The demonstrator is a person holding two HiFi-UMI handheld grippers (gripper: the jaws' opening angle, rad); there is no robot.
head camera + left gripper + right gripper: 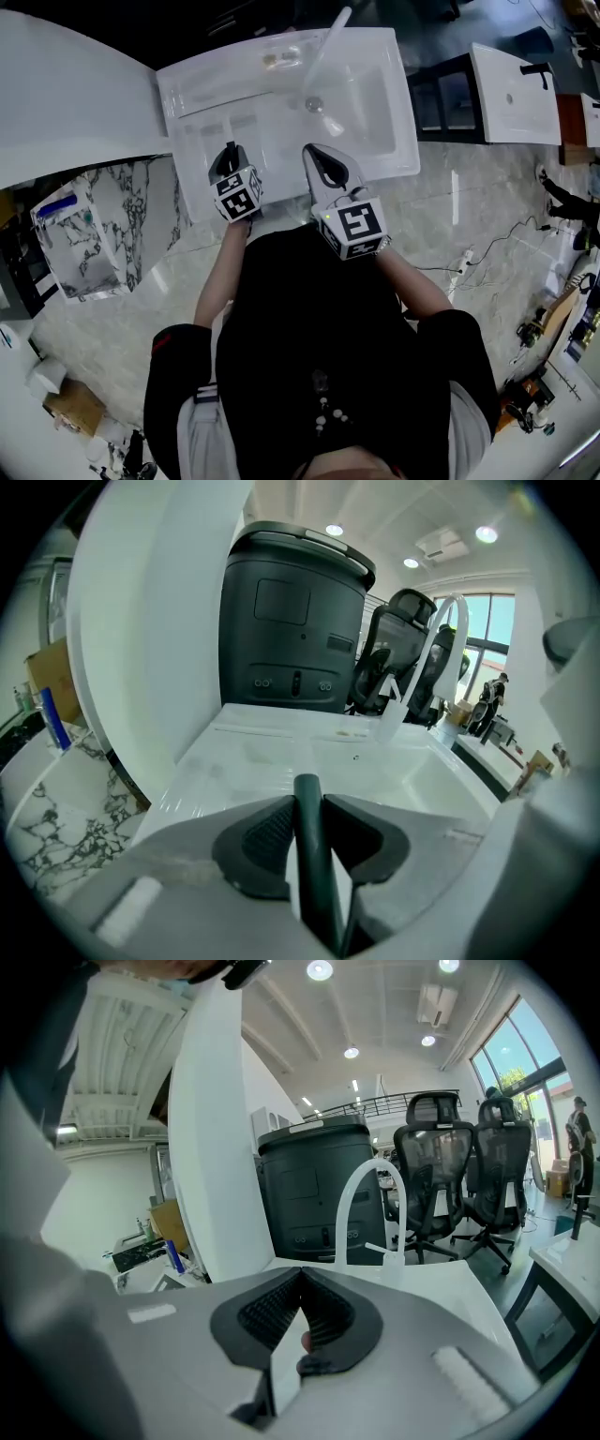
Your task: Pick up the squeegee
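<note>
One squeegee [314, 855] is in view, and only its dark handle shows. The handle stands upright between the jaws of the left tool [307, 808], and the ribbed pads clamp it from both sides. The blade end lies below the camera and is hidden, so it cannot be told whether the squeegee touches the white sink [384, 112].

Judgement: the grasp is made. At most, lifting the squeegee clear of the sink's left ledge remains; the left tool hangs over that ledge.

The right tool [300, 1274] is clenched tip to tip with nothing between its pads. It hangs over the sink's front edge, just beside the left tool.

Count:
- Two tools.
- One squeegee.
- One sink beneath the tools, with one white faucet [370, 1194].
- One dark bin [291, 621] behind the sink.
- Two office chairs [436, 1166].
- One further white basin [516, 94], well apart at the right.
</note>
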